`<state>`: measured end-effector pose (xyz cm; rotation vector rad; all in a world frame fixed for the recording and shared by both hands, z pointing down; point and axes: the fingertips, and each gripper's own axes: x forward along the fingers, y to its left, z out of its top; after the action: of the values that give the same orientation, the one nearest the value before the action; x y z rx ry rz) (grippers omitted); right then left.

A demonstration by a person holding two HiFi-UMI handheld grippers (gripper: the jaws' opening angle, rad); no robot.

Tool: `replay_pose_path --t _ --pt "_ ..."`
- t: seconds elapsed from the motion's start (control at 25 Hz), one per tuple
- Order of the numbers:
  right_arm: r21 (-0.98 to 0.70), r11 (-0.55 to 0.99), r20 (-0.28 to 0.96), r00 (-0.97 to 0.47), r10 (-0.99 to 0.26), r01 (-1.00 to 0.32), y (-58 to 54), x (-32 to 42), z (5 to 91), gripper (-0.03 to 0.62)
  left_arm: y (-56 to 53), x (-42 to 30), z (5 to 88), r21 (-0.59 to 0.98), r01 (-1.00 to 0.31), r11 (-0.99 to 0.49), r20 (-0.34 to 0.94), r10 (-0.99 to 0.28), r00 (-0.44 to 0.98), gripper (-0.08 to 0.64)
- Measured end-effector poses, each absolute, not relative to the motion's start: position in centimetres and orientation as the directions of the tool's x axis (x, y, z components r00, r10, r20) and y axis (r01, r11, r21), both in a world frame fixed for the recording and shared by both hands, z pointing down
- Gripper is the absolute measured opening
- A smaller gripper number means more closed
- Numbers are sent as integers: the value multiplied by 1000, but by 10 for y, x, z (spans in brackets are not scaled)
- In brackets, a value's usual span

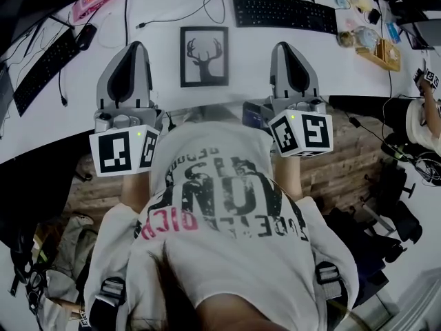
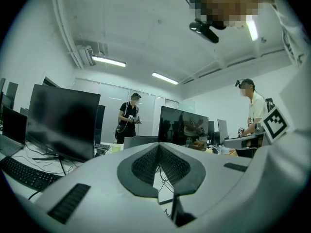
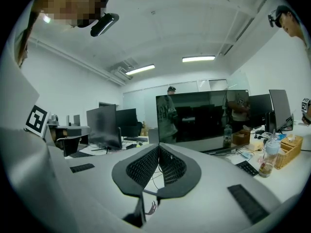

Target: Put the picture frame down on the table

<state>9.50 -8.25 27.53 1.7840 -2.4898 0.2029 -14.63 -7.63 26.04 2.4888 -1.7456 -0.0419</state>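
Both grippers are hovering over the table in the head view, and the frame is lying flat on it between them, picture side up. The left gripper is hanging just beside the frame's left edge and the right gripper is sitting a little farther off on the other side. Neither is touching the frame. Judging by this, the task is looking done: the frame is resting on the table with nothing holding it, and nothing seems to be left beyond drawing the grippers away.

Looking along the left gripper in its own view, its two pads are pressing together at the tips and gripping nothing. A dark edge is showing low in the gap behind them. It may be the frame, but the view is too tight to tell.

Turning to the right gripper view, the right gripper is likewise showing its jaws closed tip to tip and empty, pointing out across the table toward the monitors. The frame is not showing clearly here.
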Motion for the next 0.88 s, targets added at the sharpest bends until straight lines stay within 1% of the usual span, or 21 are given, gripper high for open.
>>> replay_pose_path --t 0.4,0.88 --pt "-81 337 131 -345 -930 -938 -53 91 270 2 -54 -132 258 115 -919 -376 32 -924 382 2" --pt "-61 372 106 -376 -920 -926 -51 112 256 2 -41 -97 258 147 -917 -371 33 -925 379 2"
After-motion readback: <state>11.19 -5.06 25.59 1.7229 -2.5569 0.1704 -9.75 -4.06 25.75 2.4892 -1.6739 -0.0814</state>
